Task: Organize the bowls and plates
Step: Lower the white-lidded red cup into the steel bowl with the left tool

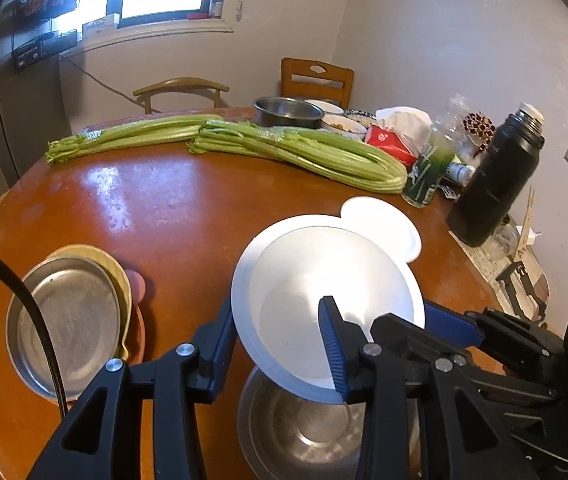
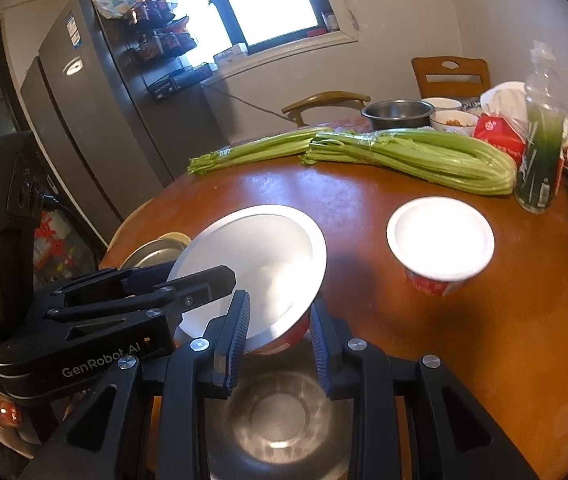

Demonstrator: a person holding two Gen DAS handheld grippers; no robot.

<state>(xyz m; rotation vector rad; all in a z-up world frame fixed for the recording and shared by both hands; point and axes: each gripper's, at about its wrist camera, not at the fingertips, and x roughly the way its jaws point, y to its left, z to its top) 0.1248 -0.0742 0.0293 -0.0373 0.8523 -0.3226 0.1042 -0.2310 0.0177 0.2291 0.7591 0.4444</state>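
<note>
Both grippers, left gripper (image 1: 284,344) and right gripper (image 2: 278,332), are clamped on opposite rims of one white-lined, red-sided round bowl (image 2: 252,264), tilted just above the steel bowl (image 2: 280,420) beneath them, likely for nesting.

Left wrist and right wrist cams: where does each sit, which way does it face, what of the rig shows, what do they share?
Left wrist: on the left gripper, angled down across the table toward celery and window; its own fingers clamp the white bowl; the right gripper shows at right.
Right wrist: on the right gripper, angled down toward the fridge and window; its own fingers clamp the same bowl; the left gripper and a fingernail show at left.
Shared: white bowl, steel bowl beneath, second white bowl, celery.
</note>
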